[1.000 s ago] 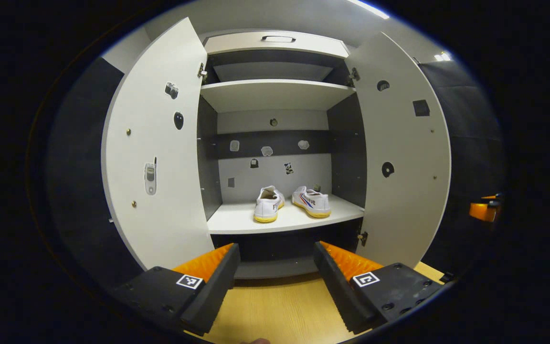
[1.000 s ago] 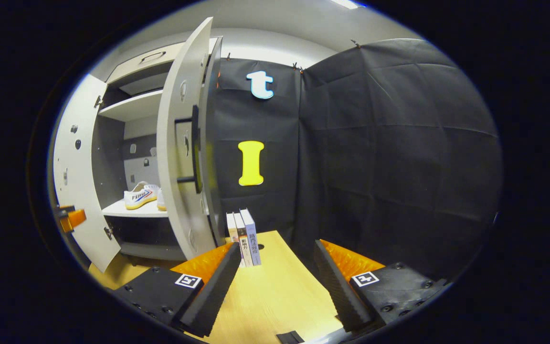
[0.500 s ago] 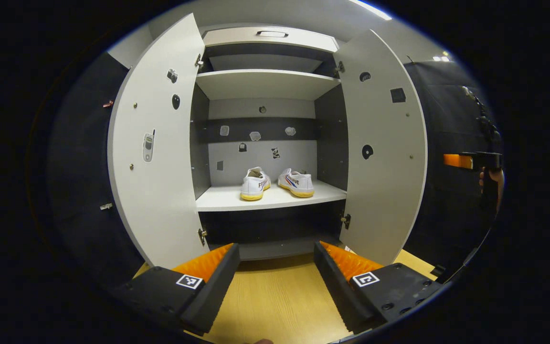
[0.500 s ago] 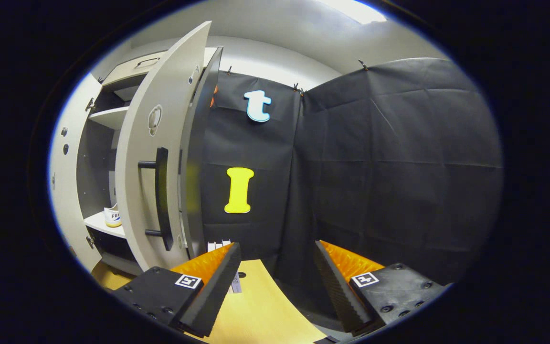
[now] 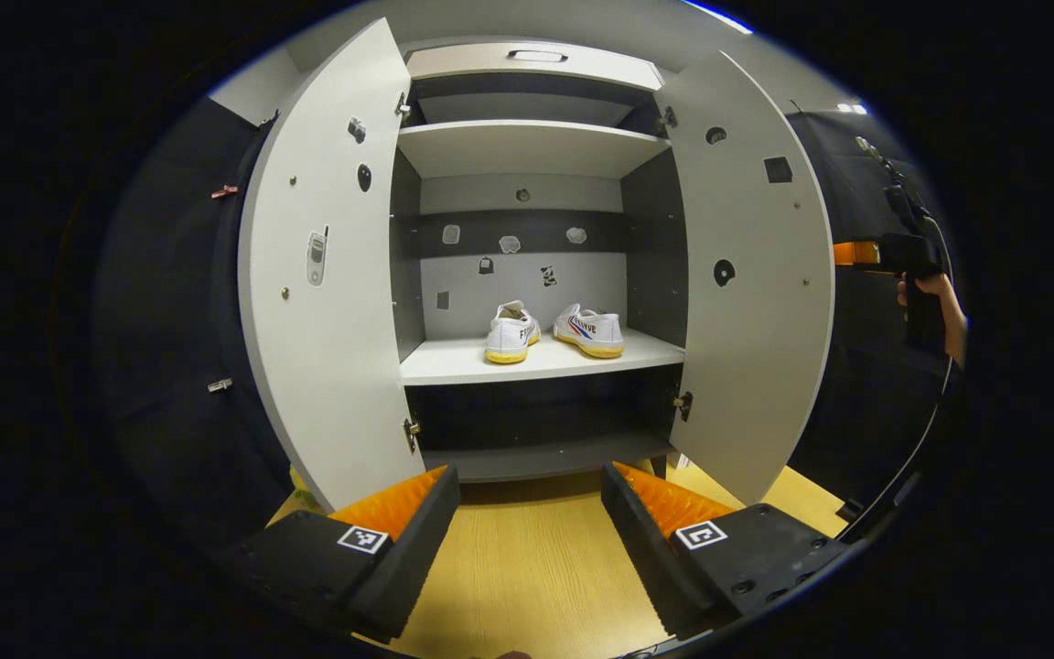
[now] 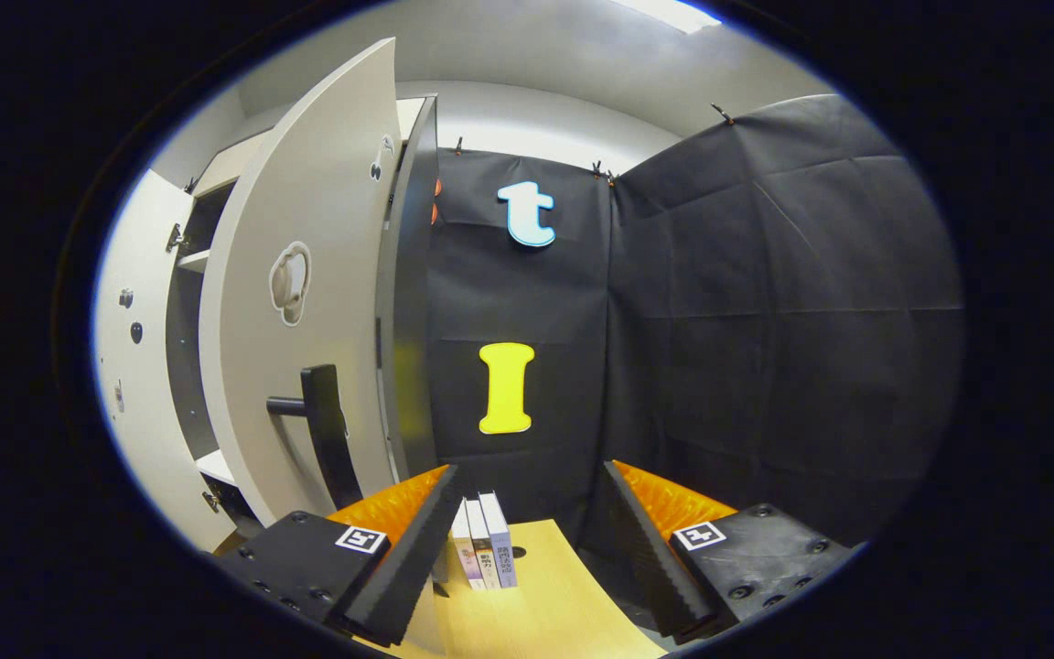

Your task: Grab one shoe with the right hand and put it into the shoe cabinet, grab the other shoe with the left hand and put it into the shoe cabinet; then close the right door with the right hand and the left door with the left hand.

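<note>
Two shoes (image 5: 553, 331), two open doors (image 5: 326, 275), apparently.

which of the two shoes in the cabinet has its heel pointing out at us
The left shoe: its heel faces the opening, toe toward the back. The right shoe sits turned, showing its striped side.

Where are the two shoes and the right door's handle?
Left shoe (image 5: 510, 333), left gripper view, on its heel.
Right shoe (image 5: 591, 329), left gripper view, on its side panel.
Right door handle (image 6: 324, 430), right gripper view, on the upright bar.
</note>
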Tool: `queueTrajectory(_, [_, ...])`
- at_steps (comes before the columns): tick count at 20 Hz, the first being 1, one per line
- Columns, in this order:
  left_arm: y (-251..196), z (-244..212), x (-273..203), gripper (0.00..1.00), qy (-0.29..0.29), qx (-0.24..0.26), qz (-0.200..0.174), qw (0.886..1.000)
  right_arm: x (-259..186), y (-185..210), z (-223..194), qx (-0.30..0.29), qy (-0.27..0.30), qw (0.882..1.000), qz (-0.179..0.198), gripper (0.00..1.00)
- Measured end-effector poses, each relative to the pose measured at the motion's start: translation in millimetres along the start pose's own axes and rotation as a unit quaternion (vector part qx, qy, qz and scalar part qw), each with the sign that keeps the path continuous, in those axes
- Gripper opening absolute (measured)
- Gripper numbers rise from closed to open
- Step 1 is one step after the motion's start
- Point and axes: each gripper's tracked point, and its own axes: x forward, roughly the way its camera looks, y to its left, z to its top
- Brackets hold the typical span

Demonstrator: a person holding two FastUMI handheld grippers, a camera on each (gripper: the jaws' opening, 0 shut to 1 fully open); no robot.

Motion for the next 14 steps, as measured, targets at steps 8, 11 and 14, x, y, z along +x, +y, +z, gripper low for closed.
queueTrajectory(8, [1.8, -2.6, 12.7, 0.98, 0.008, 0.016, 0.003, 1.000, 5.8, 20.4, 3.1, 0.011, 0.010, 0.999, 0.029, 0.92])
queueTrajectory(11, [-3.8, 3.3, 15.5, 0.98, -0.003, 0.019, -0.004, 1.000, 3.8, 22.2, 3.0, 0.015, 0.014, 1.000, 0.021, 0.96])
queueTrajectory(14, [-9.4, 2.1, 12.8, 0.98, -0.006, 0.010, -0.014, 1.000, -1.6, 34.1, 4.5, 0.004, 0.009, 1.000, 0.021, 0.96])
